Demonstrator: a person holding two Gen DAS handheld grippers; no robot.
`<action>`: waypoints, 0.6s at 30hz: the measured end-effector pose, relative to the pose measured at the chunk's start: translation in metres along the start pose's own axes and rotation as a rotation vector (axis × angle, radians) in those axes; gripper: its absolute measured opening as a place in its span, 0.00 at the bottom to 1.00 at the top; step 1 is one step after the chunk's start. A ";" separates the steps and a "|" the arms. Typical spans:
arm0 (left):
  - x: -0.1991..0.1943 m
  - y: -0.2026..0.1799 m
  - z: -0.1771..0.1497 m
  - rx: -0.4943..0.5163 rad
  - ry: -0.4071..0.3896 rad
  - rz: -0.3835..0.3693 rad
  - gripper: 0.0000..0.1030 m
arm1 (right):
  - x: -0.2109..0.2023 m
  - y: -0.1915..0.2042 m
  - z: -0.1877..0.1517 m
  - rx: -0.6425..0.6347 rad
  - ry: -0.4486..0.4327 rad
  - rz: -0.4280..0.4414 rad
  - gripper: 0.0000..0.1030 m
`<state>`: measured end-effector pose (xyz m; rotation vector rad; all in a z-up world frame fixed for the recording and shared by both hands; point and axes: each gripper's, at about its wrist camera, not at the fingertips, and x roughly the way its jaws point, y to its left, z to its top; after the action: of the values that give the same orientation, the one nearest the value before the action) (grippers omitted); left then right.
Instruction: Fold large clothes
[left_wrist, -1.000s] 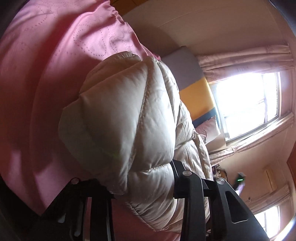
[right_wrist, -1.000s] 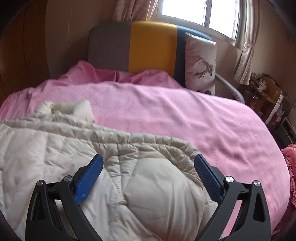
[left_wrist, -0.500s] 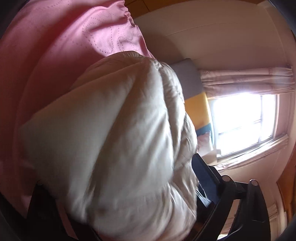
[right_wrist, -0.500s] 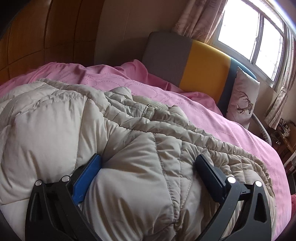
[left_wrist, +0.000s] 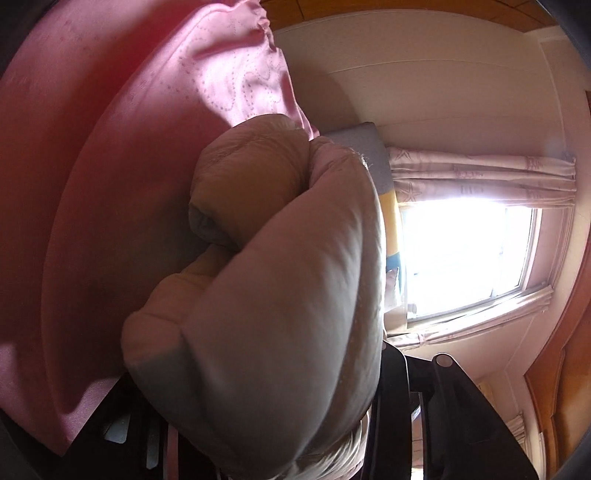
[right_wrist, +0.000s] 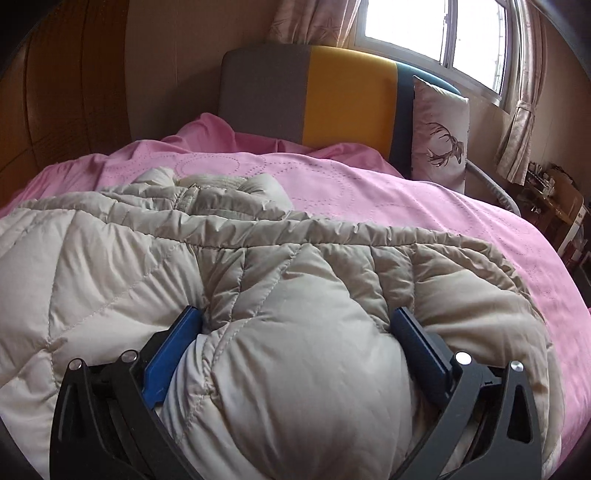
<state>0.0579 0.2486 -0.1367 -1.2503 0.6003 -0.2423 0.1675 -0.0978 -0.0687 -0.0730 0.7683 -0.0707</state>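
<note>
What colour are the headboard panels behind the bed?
The headboard runs grey, yellow, then dark blue; the right wrist view shows it best.

We find no readable text, label, brand, number or sign anywhere in either wrist view.

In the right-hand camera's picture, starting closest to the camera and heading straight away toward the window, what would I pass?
Right gripper, its jaws around a bulge of the beige puffer jacket → pink bedspread → grey, yellow and blue headboard → window.
</note>
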 end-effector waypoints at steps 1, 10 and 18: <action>0.000 0.000 0.001 -0.003 0.001 -0.001 0.36 | -0.004 -0.003 0.000 0.007 0.001 0.009 0.98; -0.013 -0.010 0.001 -0.012 -0.001 -0.044 0.36 | -0.088 0.001 -0.061 -0.112 -0.174 -0.038 0.98; -0.024 -0.059 -0.003 0.135 0.001 -0.108 0.36 | -0.072 0.008 -0.082 -0.122 -0.152 -0.058 0.98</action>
<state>0.0450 0.2389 -0.0748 -1.1534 0.5096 -0.3674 0.0587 -0.0867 -0.0784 -0.2147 0.6182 -0.0720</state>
